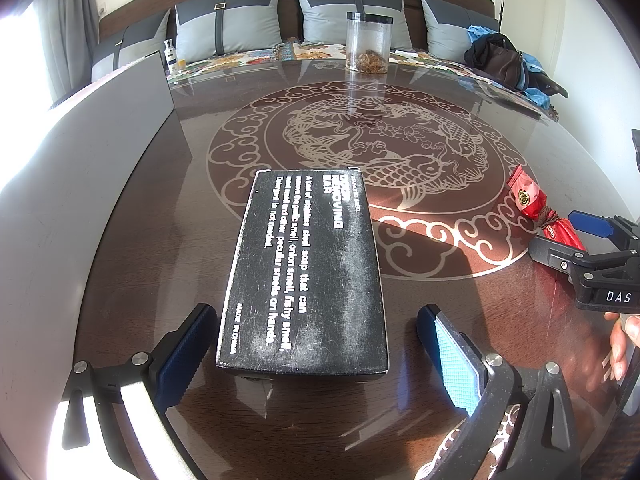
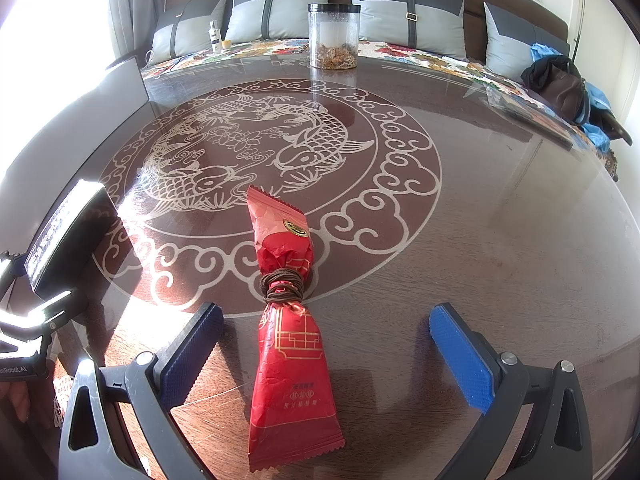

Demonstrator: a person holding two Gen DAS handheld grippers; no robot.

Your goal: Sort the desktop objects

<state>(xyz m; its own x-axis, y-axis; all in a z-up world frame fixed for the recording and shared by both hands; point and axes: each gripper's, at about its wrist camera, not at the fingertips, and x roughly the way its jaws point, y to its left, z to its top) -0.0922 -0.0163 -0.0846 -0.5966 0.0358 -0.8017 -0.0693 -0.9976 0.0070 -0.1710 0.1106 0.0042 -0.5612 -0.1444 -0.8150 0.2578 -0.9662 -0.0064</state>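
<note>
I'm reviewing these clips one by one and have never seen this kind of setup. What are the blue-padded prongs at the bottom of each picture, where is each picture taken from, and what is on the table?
No robot arm here: a person holds a two-finger tool in each hand, with a wide-angle camera on each looking forward along its fingers. The left view shows the left tool, open, its fingers either side of a black box lying flat on the table; whether the pads touch the box is unclear. The right view shows the right tool, also open, either side of a red packet tied round its middle with brown cord. Nothing is lifted. A clear jar stands at the far edge, with a sofa and cushions behind.
</note>
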